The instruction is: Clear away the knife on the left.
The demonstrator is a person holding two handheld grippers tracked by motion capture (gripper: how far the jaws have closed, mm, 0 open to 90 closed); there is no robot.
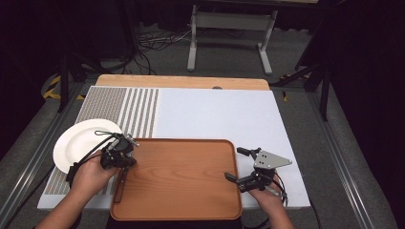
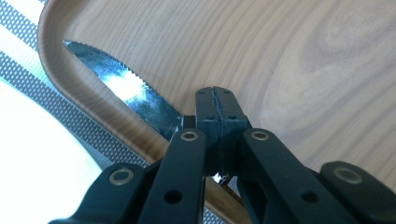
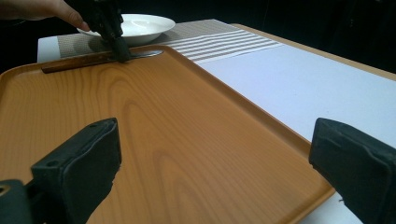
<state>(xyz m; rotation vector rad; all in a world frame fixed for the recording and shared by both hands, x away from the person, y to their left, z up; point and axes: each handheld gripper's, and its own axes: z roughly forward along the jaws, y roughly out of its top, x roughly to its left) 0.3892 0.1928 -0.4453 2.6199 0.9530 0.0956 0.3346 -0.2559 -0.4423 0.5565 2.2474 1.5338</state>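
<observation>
The left gripper (image 1: pixel 125 153) is seen clamped down on a serrated knife (image 2: pixel 122 88), its jaws pressed tight together over the metal where blade meets handle. The knife is laid along the left inner edge of the wooden tray (image 1: pixel 181 210), its wooden handle (image 1: pixel 120 183) pointing back toward the person and the blade tip aimed at the tray's far left corner. In the right gripper view the knife (image 3: pixel 84 59) is shown lying flat against the tray's rim, pinned by the left gripper (image 3: pixel 116 44). A white plate (image 1: pixel 79 140) is set just beyond the tray on a striped placemat (image 1: pixel 138 107). The right gripper (image 1: pixel 243 167) is held at the tray's right edge, jaws spread wide, nothing gripped between them. The tray's middle is left bare.
</observation>
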